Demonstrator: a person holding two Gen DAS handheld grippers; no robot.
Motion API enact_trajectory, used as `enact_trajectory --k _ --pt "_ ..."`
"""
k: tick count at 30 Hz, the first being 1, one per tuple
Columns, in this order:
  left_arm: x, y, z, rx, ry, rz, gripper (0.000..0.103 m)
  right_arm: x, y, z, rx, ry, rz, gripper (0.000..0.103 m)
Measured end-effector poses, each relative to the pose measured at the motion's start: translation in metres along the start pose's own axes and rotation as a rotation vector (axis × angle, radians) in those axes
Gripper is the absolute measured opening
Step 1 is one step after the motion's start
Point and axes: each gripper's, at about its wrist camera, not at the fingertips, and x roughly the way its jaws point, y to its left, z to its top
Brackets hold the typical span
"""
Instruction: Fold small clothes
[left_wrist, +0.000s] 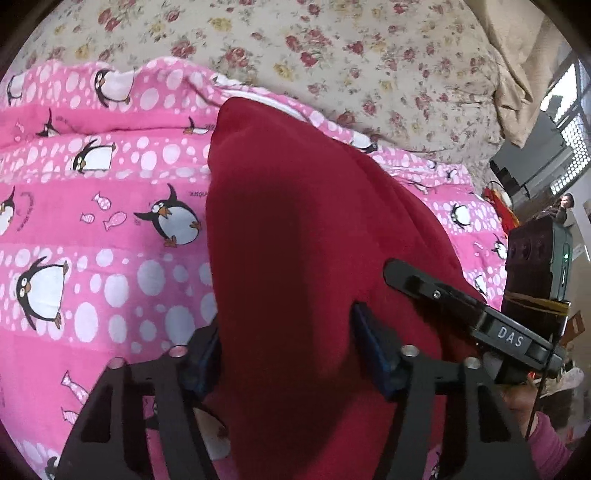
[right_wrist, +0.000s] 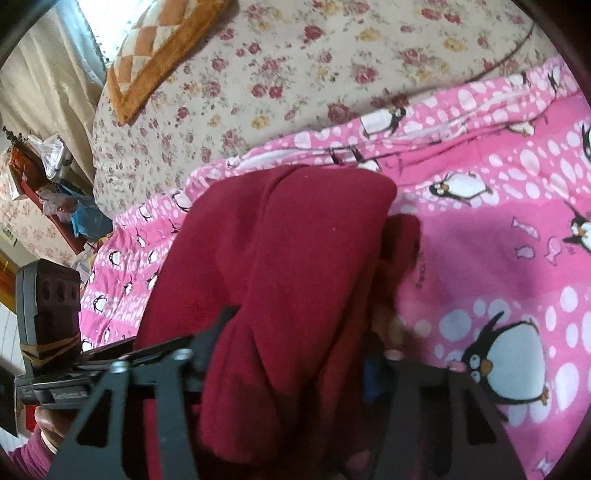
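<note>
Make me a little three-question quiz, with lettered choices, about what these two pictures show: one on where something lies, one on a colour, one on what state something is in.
1. Where does the red garment lie?
A. on the pink penguin blanket
B. on a wooden floor
C. inside a drawer

2. What colour is the pillow's border?
A. blue
B. orange-brown
C. black

3. What is the left tool doing?
A. hanging far above the bed
B. gripping a pillow
C. closed on the red cloth

Answers: 1 A, penguin fabric surrounds the garment; 2 B, an orange-brown band frames the checks; 3 C, red cloth fills the gap between its fingers.
</note>
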Motion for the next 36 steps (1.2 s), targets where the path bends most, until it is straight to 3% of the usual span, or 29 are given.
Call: enact_trajectory --k 3,6,8,12,14,16,18,21,26,29,31,33,36 --pt "-0.025 -0.003 -0.002 -0.001 -0.017 -0.036 0.026 -0.013 0.013 0.002 -0.014 -0.004 0.013 0.042" --pt "-0.058 -0.011 -0.013 0.028 -0.03 -0.03 0.025 -0.03 0.032 0.0 -0.031 -0.005 0.066 0.041" --pt "-0.086 -0.011 -0.032 0.039 -0.02 -0.017 0.025 -0.04 0.05 -0.005 -0.04 0.034 0.095 0.041" --pt "-0.11 0.012 -0.07 -0.051 0.023 0.036 0.029 -0.037 0.079 -0.032 -0.033 0.151 0.158 0.047" --pt "-0.103 0.027 -0.088 -0.083 0.048 0.087 0.034 -0.018 0.091 -0.054 -0.059 0.226 0.111 0.058" --pt "-0.095 0.042 -0.101 -0.135 0.046 0.07 0.044 -0.01 0.093 -0.069 -0.084 0.255 0.02 0.064" --pt "-0.104 0.045 -0.108 -0.177 -0.003 0.057 0.048 -0.022 0.092 -0.075 -0.08 0.225 0.002 0.065" --pt "-0.119 0.035 -0.109 -0.133 -0.053 0.127 0.048 -0.063 0.093 -0.077 -0.101 0.141 -0.044 0.065" --pt "-0.125 0.023 -0.11 -0.089 -0.071 0.231 0.048 -0.11 0.128 -0.086 -0.263 0.046 -0.014 0.045" --pt "-0.128 0.022 -0.115 -0.097 -0.101 0.251 0.048 -0.099 0.152 -0.104 -0.377 0.071 -0.005 0.043" --pt "-0.131 0.02 -0.119 -0.104 -0.127 0.28 0.048 -0.082 0.153 -0.115 -0.428 0.098 -0.093 0.043" --pt "-0.137 0.02 -0.122 -0.104 -0.152 0.288 0.048 -0.064 0.14 -0.121 -0.408 0.128 -0.174 0.043" --pt "-0.141 0.018 -0.126 -0.093 -0.161 0.328 0.048 -0.071 0.138 -0.124 -0.388 0.098 -0.168 0.042"
